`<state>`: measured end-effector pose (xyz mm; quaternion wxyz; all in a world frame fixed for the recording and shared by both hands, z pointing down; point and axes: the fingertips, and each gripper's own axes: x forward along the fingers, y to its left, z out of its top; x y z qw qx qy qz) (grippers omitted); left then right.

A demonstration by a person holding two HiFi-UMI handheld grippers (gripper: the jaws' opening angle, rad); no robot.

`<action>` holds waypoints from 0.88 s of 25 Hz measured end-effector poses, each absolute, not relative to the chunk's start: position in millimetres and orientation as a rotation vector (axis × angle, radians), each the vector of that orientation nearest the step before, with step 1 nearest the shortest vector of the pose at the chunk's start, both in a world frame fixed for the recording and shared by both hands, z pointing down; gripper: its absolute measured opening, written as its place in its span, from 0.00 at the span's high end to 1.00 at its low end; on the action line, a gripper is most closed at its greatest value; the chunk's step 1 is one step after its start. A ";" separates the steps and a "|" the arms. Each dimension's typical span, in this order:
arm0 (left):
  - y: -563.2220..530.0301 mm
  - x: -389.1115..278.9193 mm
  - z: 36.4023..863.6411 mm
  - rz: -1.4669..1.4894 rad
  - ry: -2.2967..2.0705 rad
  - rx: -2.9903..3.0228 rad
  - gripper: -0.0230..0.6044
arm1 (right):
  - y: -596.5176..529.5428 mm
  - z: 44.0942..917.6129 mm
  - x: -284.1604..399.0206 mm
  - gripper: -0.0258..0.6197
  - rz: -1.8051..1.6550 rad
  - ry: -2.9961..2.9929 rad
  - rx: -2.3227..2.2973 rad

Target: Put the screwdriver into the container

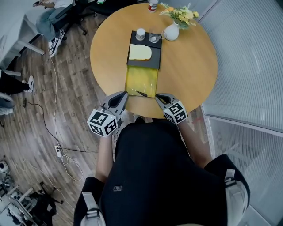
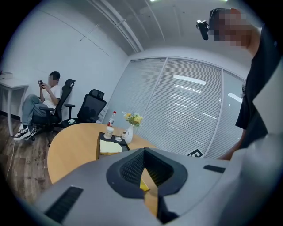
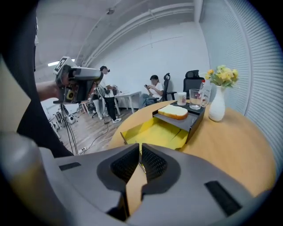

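I'm looking down on a round table (image 1: 190,66) with both grippers held at its near edge. The left gripper (image 1: 125,93) is clenched. In its own view the pads meet at the tips with nothing pinched there, and only a sliver of yellow and table shows through the gap behind them. The right gripper (image 1: 157,96) is clenched too, its pads drawn together to a thin slit, and I see nothing gripped in it.

The screwdriver (image 1: 140,92) lies free between the two, at the near end of the container (image 1: 141,77), slanting from far left to near right. From the head view it sits on the yellow floor just by the near rim, though I cannot tell whether it rests on the rim itself. Neither gripper touches it — the left tips are just beside its far-left end, and the right tips are near its other end.

The container is a shallow yellow box, open on top, and its far end butts against a black tray (image 1: 154,62). On the tray lies a slice of bread (image 1: 139,52), with a cup (image 1: 140,34) and a glass (image 1: 154,37) at the far end. A white vase (image 1: 171,32) of flowers (image 1: 182,14) stands just right of the glass, and a bottle (image 1: 153,5) stands at the table's far edge. Off the table, at the far left, a person (image 1: 49,17) sits
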<state>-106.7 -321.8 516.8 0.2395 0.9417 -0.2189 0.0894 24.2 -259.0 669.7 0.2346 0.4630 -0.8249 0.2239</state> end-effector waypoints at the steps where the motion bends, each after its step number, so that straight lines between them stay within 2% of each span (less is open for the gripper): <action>1: -321.1 -105.6 516.3 0.246 -0.592 2.582 0.96 | -258.7 665.5 22.4 0.93 0.629 -2.277 1.287; 10: -309.3 -101.9 516.7 0.268 -0.544 2.600 0.96 | -258.6 634.6 -0.3 0.94 0.801 -2.397 1.391; 22: -295.5 -98.3 520.6 0.278 -0.494 2.606 0.96 | -238.3 637.6 -22.0 0.94 0.723 -2.400 1.261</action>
